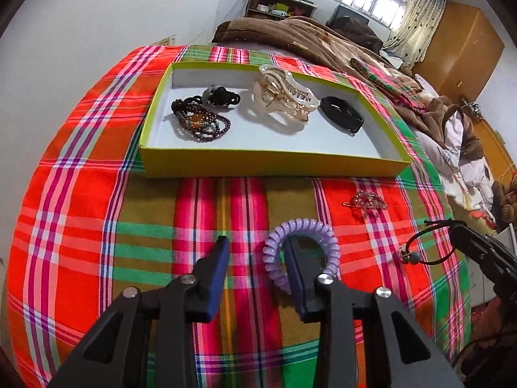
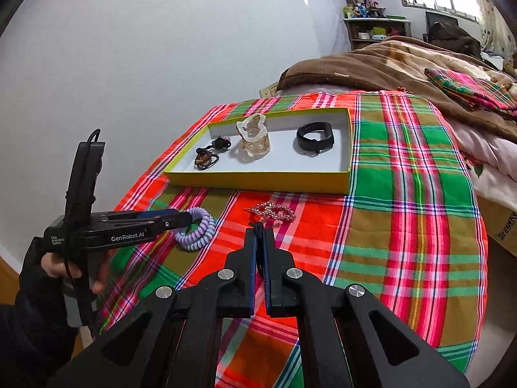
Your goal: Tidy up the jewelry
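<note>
Only purple coil tie (image 1: 300,252) around right finger (image 1: 295,278)

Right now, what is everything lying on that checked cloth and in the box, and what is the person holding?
Tray box: one, yellow-green outside and white inside, on the plaid cloth.
Beaded bracelets: a small pile, dark brown with an amber stone, left end of the box.
Black hair tie: one, behind the beads in the box.
Claw clip: one, clear beige, middle of the box.
Black band: one, right part of the box.
Spiral hair tie: one, lilac, on the cloth, around one finger of the left gripper.
Rhinestone clip: one, pinkish, on the cloth before the box.
Cord bracelet: one, black with beads, hanging from the right gripper.
Left gripper: black, jaws partly open.
Right gripper: black, shut on the cord.
</note>
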Tool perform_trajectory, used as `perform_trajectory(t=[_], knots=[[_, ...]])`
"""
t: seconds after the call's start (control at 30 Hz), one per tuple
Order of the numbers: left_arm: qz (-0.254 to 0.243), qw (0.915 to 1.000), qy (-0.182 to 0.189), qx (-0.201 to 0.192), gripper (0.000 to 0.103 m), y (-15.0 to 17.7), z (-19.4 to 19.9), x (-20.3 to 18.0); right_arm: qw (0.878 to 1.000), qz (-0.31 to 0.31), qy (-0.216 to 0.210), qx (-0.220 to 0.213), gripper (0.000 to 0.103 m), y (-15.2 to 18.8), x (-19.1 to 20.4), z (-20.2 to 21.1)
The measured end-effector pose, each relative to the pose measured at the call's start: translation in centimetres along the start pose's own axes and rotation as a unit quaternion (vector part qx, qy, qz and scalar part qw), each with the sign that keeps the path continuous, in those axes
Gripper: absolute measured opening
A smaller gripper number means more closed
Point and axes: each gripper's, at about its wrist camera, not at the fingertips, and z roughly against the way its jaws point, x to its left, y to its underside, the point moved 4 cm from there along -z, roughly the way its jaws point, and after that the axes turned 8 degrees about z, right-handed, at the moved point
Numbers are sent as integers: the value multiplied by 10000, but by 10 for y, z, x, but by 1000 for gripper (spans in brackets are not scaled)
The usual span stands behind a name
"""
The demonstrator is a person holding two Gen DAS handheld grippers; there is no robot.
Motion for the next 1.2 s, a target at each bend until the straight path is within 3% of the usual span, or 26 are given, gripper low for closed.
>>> perform_trajectory(t=[0.13,0.2,0.27,0.83,1.2], knots=[[-77,10000,-53,33,22,1,-1,-3,10000,-58,10,-21,3,4,-3,2],[-108,9999,-29,39,12,1,0,-5,10000,-82,-4,-37,3,5,-3,4],[-199,9997,-106,9,11,2,1,-9,9999,-100,10,-49,3,7,-5,5],[-166,9992,-51,-369,10,-5,32,-12,9995,-202,127,-197,3,10,-13,23],[-248,9980,-34,-576,10,-30,46,-19,9990,-104,213,-370,3,-15,-16,30]])
